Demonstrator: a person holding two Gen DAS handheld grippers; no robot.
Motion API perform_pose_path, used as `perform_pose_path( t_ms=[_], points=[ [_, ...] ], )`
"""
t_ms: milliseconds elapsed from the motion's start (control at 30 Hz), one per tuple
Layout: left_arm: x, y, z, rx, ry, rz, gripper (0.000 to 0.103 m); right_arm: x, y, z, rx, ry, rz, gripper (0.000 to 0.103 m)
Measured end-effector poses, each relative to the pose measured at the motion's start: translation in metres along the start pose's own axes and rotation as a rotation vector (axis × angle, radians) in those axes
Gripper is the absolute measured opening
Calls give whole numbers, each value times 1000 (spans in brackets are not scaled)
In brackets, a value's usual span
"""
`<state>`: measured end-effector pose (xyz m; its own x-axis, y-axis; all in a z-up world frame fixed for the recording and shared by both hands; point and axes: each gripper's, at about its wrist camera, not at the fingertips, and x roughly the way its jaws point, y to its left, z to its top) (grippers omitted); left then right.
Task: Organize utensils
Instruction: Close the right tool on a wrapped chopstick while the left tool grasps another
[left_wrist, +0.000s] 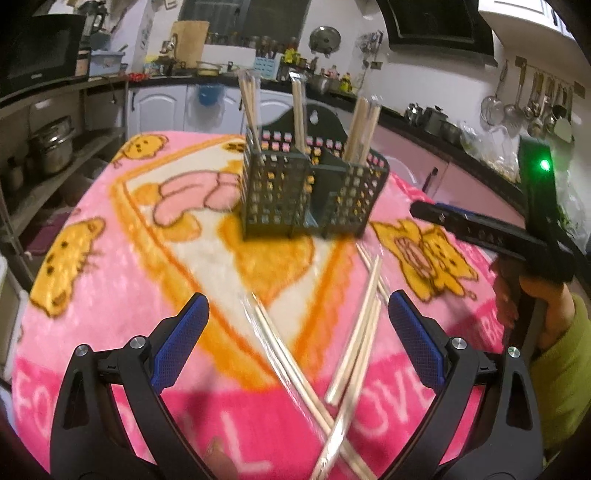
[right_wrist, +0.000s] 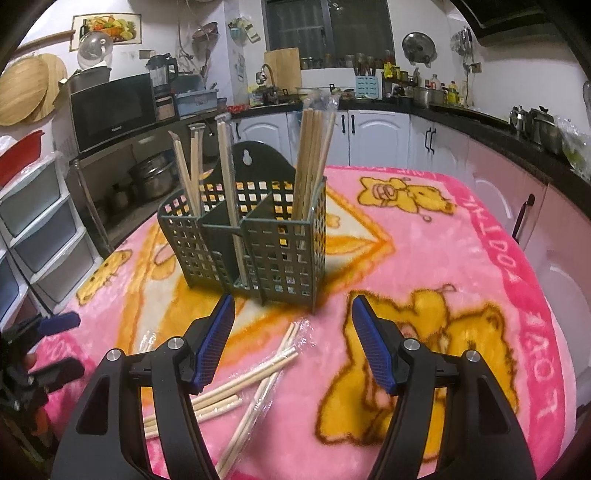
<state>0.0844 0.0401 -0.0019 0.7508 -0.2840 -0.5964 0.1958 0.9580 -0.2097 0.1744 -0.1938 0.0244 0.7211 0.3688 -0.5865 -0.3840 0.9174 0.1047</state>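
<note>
The bench (right_wrist: 480, 236) is covered by a pink cartoon blanket (left_wrist: 110, 288), probably laid so that the thin sticks do not roll or slide. Near the middle of it a dark green slotted utensil holder (right_wrist: 258, 243) is stood upright, its hanging tab turned away from both cameras. It is divided into compartments, and bundles of wooden chopsticks (right_wrist: 314, 158) are already stood on end in them, some wrapped in clear film; by that, the sorting is judged to be partly done.

On the blanket in front of the holder, several loose chopsticks (left_wrist: 354, 332) are left lying crossed over one another, some in clear sleeves. These are taken to be the pieces not yet sorted.

The left tongs (left_wrist: 299, 332) are held wide apart with nothing between the blue pads, angled down at the crossed sticks, which lie just ahead of and between the tips. The right tongs (right_wrist: 291, 343) are likewise spread and empty; the loose sticks lie below and towards their left finger. A hand in a green sleeve (left_wrist: 561, 354) is seen gripping the right tool.
</note>
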Motion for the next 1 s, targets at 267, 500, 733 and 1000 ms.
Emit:
perform_pose_path(
  t_ms=[267, 500, 733, 1000],
  points=[
    [12, -20, -27, 65, 94, -63, 72, 18, -10, -7, 24, 51, 8, 63],
    [25, -45, -34, 146, 143, -102, 62, 54, -25, -21, 94, 170, 62, 62],
    [42, -58, -41, 195, 206, -105, 55, 75, -23, -24, 120, 221, 107, 50],
    [40, -49, -39, 171, 219, -83, 45, 84, -20, -18, 111, 221, 114, 1]
  ],
)
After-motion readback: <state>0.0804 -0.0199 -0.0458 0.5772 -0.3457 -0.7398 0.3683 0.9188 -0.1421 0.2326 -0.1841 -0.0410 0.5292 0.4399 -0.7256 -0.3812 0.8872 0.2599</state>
